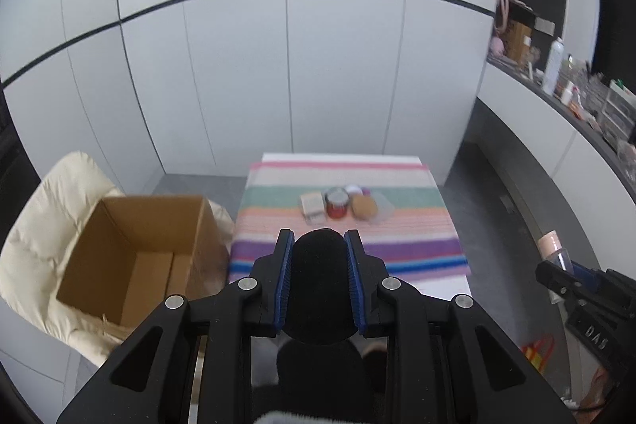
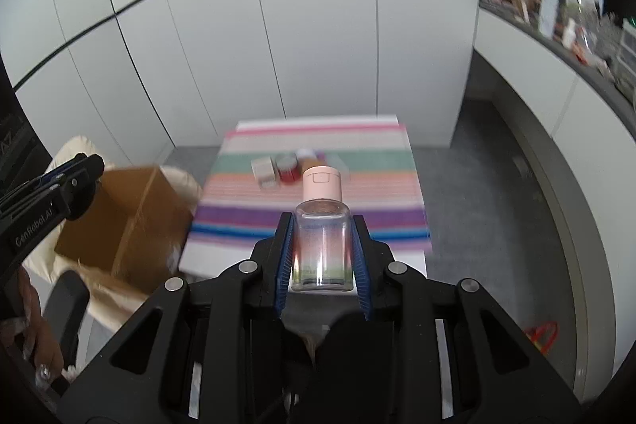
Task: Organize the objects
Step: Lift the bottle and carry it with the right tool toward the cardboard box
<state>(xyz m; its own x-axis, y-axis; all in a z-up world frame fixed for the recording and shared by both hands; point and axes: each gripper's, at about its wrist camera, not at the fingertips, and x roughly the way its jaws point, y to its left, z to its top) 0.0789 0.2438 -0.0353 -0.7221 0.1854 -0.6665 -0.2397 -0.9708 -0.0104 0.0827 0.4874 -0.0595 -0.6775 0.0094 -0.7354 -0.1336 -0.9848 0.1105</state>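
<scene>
Left claw (image 1: 319, 237) clamped on black foam-like object (image 1: 318, 285). Right claw (image 2: 322, 221) clamped on clear bottle (image 2: 322, 245), pink cap up. Both carried above floor, short of striped tabletop (image 1: 346, 253). Small items (image 1: 338, 203) clustered mid-tabletop. Open box (image 1: 135, 249) at left on cream cushion. Step, judged: transport of two held things. Next: choose box or cluster, lower, release one at a time.
</scene>
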